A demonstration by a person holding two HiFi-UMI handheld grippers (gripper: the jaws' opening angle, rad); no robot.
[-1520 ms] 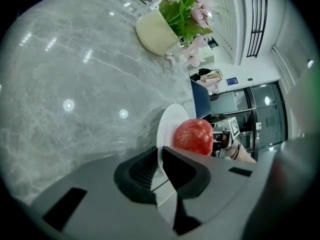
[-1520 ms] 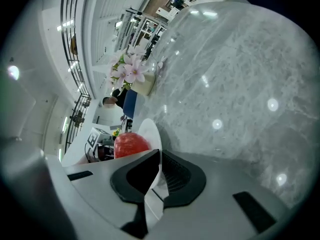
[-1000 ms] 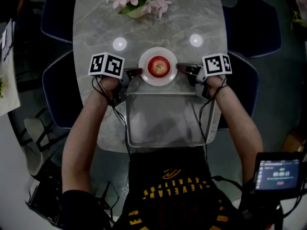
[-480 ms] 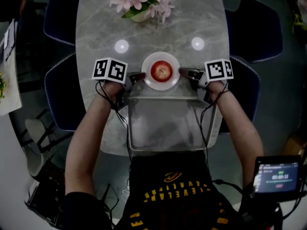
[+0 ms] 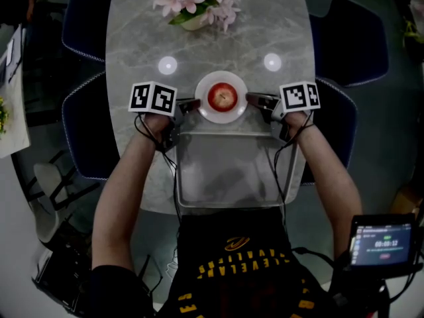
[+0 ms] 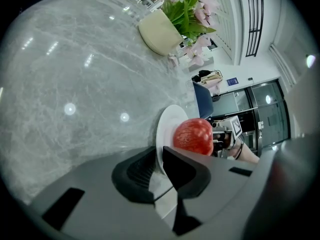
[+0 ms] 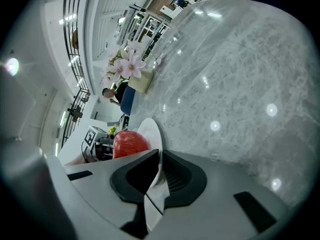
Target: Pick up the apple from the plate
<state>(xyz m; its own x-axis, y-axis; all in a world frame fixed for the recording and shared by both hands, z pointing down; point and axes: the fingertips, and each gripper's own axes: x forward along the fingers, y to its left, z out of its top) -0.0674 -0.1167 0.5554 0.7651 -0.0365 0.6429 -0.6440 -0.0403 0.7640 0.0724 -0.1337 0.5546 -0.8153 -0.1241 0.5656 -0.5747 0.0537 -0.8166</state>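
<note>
A red apple (image 5: 222, 96) lies in the middle of a small white plate (image 5: 207, 110) on the grey marble table (image 5: 139, 38). My left gripper (image 5: 189, 103) meets the plate's left rim, and my right gripper (image 5: 254, 99) meets its right rim. The left gripper view has the plate's rim (image 6: 165, 124) running between the two dark jaws of the left gripper (image 6: 160, 159), with the apple (image 6: 192, 136) just beyond. In the right gripper view the plate (image 7: 151, 131) likewise sits edge-on inside the right gripper (image 7: 159, 165), which is shut on it, and the apple (image 7: 129, 143) shows behind.
A shallow rectangular tray (image 5: 180, 177) lies just on my side of the plate. A pot of pink flowers (image 5: 192, 8) stands at the table's far end. Dark chairs (image 5: 83, 124) flank both sides. A small screen (image 5: 384, 240) shows at lower right.
The head view has shifted a little. Both grippers, the plate and the apple keep the same places relative to each other.
</note>
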